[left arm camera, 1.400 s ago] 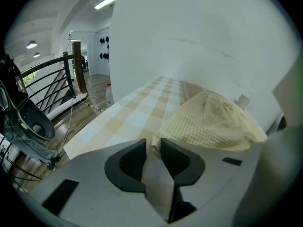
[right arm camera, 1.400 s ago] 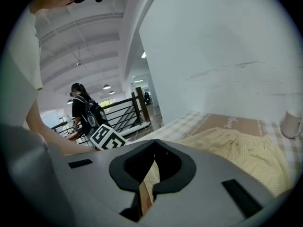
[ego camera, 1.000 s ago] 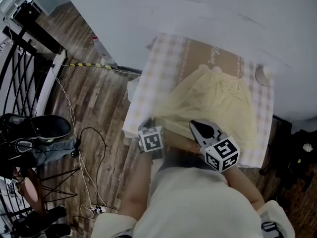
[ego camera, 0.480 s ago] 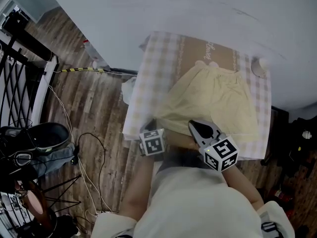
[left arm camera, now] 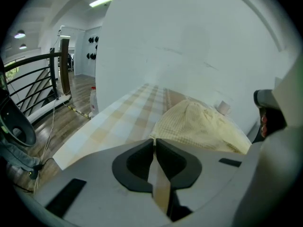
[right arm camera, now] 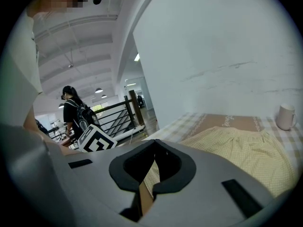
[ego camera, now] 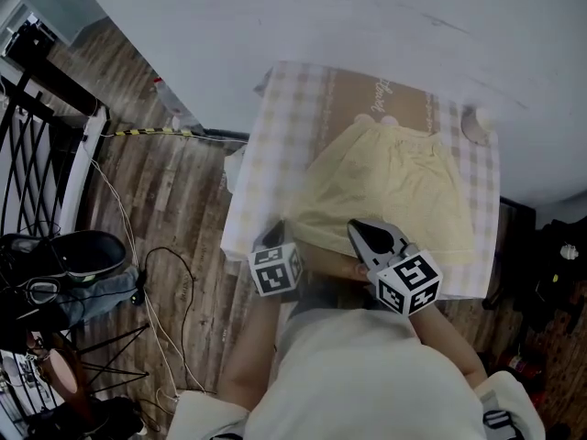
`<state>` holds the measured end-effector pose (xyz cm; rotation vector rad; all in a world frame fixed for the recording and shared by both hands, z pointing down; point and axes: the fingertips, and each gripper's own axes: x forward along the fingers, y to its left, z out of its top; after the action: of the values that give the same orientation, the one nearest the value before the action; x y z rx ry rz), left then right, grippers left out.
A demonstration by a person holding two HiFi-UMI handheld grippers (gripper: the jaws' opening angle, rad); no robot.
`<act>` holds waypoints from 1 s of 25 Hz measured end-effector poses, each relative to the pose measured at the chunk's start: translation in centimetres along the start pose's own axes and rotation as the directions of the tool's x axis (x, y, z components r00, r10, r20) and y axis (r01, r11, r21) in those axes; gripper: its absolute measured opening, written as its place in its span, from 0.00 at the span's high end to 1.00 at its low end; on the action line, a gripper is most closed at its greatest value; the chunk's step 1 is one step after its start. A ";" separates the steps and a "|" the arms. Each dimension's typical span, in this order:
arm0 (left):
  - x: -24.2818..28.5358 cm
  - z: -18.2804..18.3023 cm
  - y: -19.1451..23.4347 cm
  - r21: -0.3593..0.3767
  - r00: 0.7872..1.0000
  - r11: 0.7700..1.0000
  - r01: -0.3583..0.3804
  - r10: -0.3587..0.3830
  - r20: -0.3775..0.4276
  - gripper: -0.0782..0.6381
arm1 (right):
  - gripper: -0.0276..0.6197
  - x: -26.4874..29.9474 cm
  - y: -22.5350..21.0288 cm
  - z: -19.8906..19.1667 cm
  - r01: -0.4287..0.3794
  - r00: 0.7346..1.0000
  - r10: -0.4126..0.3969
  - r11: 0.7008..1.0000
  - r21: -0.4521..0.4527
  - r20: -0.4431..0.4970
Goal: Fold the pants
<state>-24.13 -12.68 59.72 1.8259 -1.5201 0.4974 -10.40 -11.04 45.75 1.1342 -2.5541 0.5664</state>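
Note:
Pale yellow pants (ego camera: 394, 186) lie spread on a table with a checked cloth (ego camera: 275, 136), waistband toward the wall. My left gripper (ego camera: 278, 234) is at their near left hem corner. In the left gripper view its jaws (left arm camera: 154, 139) meet on the edge of the pants (left arm camera: 199, 126), lifted slightly off the cloth. My right gripper (ego camera: 356, 228) sits over the near hem further right. Its jaws (right arm camera: 155, 143) are shut, with the pants (right arm camera: 246, 148) stretching away beyond them. I cannot see whether they pinch any fabric.
A white cup (ego camera: 474, 125) stands at the table's far right corner by the wall. A brown strip (ego camera: 367, 94) runs under the waistband. Cables and a dark chair (ego camera: 92, 236) are on the wooden floor to the left. A person (right arm camera: 73, 110) stands in the background.
My left gripper has drawn slightly back and up from the table's near edge with the hem corner in it. The right gripper has stayed where it was.

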 end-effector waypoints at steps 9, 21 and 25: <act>-0.6 1.5 -7.4 -0.020 0.996 1.000 -0.006 0.008 0.094 0.86 | 0.96 -5.8 -5.6 0.5 -0.005 1.000 0.006 1.000 -0.019 0.030; -1.1 0.4 -17.4 -0.022 0.995 1.000 0.021 -0.019 0.094 0.86 | 0.96 -13.1 -12.5 -0.9 0.003 0.999 -0.004 1.000 0.013 0.050; -0.7 0.1 -20.9 -0.018 0.994 0.999 0.046 -0.044 0.101 0.86 | 0.96 -15.4 -15.1 -1.6 0.015 0.999 -0.016 1.000 0.022 0.052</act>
<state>-4.22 -10.86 53.54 1.8904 -1.5409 0.3715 11.14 -9.65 44.37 1.1904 -2.5862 0.5690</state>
